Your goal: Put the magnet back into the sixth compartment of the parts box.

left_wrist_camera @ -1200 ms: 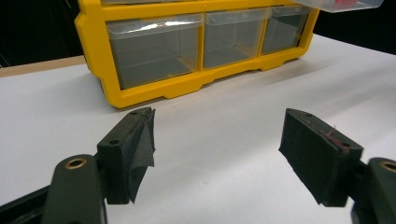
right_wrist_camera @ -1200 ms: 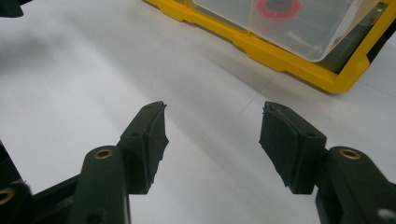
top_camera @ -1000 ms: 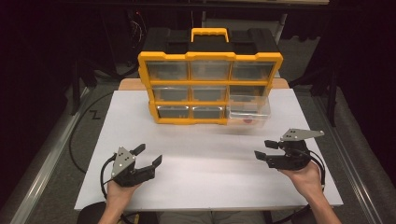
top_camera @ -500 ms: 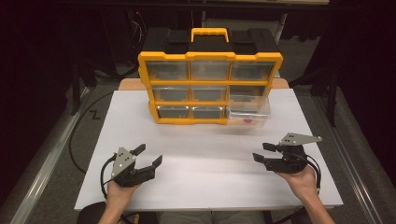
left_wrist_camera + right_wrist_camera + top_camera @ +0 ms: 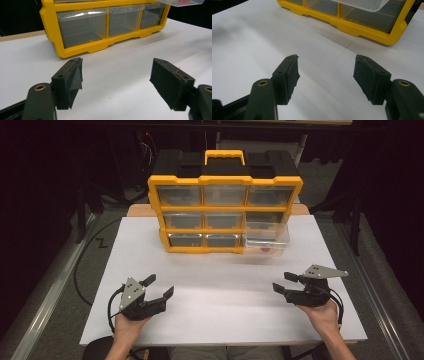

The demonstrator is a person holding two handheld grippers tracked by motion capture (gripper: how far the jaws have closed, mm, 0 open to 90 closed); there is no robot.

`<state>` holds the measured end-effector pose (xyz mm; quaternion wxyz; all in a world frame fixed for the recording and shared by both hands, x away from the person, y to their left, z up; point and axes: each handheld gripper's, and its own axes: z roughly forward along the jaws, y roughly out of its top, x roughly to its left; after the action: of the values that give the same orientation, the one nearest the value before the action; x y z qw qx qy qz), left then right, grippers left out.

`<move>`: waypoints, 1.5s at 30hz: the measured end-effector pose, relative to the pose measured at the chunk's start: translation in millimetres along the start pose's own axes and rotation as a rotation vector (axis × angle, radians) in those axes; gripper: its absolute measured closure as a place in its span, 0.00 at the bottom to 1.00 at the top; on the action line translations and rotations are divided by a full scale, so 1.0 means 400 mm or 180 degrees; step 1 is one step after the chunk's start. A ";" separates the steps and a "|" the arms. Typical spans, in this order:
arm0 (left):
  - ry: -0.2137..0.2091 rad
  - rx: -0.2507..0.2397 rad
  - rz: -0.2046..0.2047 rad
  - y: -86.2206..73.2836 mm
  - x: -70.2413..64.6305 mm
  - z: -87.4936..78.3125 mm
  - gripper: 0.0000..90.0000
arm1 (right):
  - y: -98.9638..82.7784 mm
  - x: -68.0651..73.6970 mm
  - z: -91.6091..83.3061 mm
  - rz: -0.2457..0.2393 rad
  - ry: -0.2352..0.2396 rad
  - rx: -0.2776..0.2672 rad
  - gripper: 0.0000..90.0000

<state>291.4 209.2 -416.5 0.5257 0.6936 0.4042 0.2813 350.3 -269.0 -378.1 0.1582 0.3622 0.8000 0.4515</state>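
A yellow drawer organizer (image 5: 225, 212) with clear drawers stands at the back of the white table (image 5: 220, 285). Its lower right drawer (image 5: 266, 240) is pulled out, with something small and red inside. My left gripper (image 5: 159, 286) rests open at the front left, held in a hand, nothing between its jaws. My right gripper (image 5: 283, 281) is open at the front right, also holding nothing. In the left gripper view the organizer (image 5: 100, 27) stands ahead of the open left gripper (image 5: 117, 75). The right gripper view has the organizer's lower edge (image 5: 352, 23) beyond the open right gripper (image 5: 325, 72).
A black cable (image 5: 85, 265) lies on the floor left of the table. Dark equipment and stands surround the back. Bare white tabletop stretches between the two grippers and in front of the organizer.
The right gripper has drifted down toward the table's front edge. The left gripper has stayed put.
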 end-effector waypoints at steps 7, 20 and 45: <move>-0.0004 0.0006 0.0012 0.000 0.000 0.000 0.29 | -0.010 -0.003 0.009 0.0002 -0.0010 -0.0010 0.41; -0.0005 0.0005 0.0013 0.000 0.000 0.000 0.29 | -0.019 -0.003 0.024 0.0003 -0.0006 -0.0060 0.42; -0.0023 0.0018 0.0026 0.000 -0.003 0.001 0.29 | -0.075 -0.020 0.021 0.0191 -0.0049 -0.0261 0.39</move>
<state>291.0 207.9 -416.5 0.5240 0.6978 0.4002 0.2798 347.8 -279.6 -408.4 0.1654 0.3827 0.7683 0.4857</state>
